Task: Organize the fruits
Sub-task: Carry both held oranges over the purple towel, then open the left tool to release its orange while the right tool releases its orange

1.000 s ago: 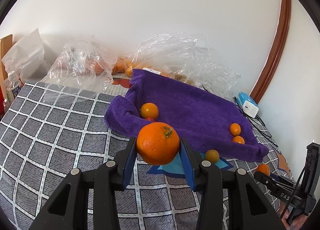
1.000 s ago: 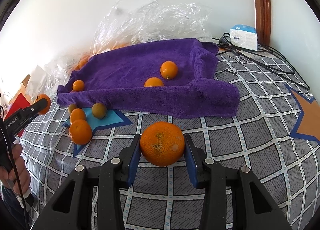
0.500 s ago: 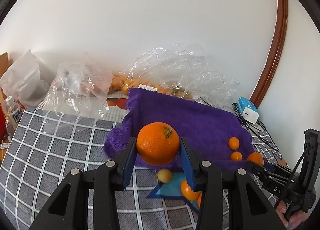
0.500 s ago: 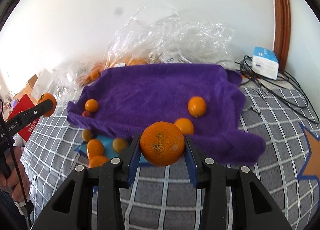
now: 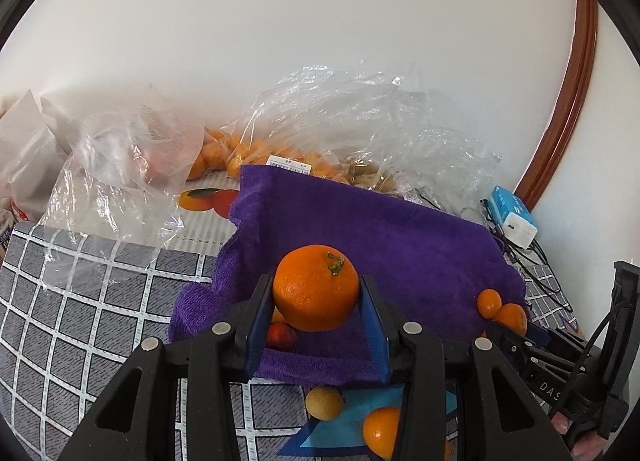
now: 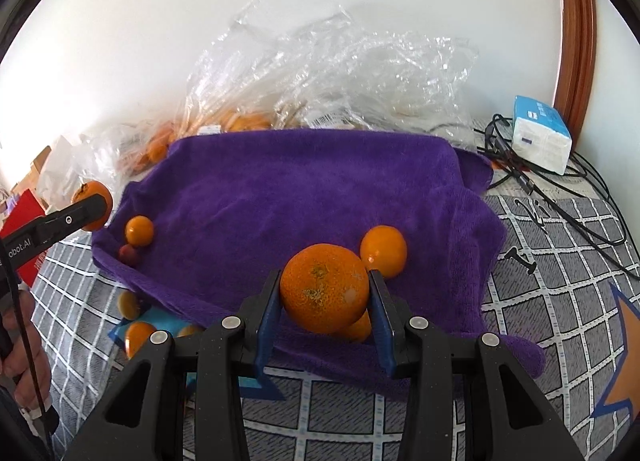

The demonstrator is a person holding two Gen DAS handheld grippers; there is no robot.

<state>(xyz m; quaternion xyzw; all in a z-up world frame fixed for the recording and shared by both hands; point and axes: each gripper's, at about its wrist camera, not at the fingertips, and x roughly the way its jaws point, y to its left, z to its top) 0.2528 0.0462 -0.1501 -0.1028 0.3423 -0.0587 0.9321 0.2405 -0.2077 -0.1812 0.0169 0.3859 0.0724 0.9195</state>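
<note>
Left wrist view: the left gripper (image 5: 318,297) clasps a stemmed orange (image 5: 316,288) above the near-left part of the purple towel (image 5: 400,237), stem end tilted up and away from the camera. The right gripper (image 6: 325,295) is clamped on a dimpled orange (image 6: 324,288) over the towel's near edge, beside a small tangerine (image 6: 383,251) lying on the cloth. Both fruits appear mid-carry — likely bound for the towel. Next, I judge, each needs lowering onto bare cloth before the jaws part. Being nearly round, neither orange has a marked long axis.
</note>
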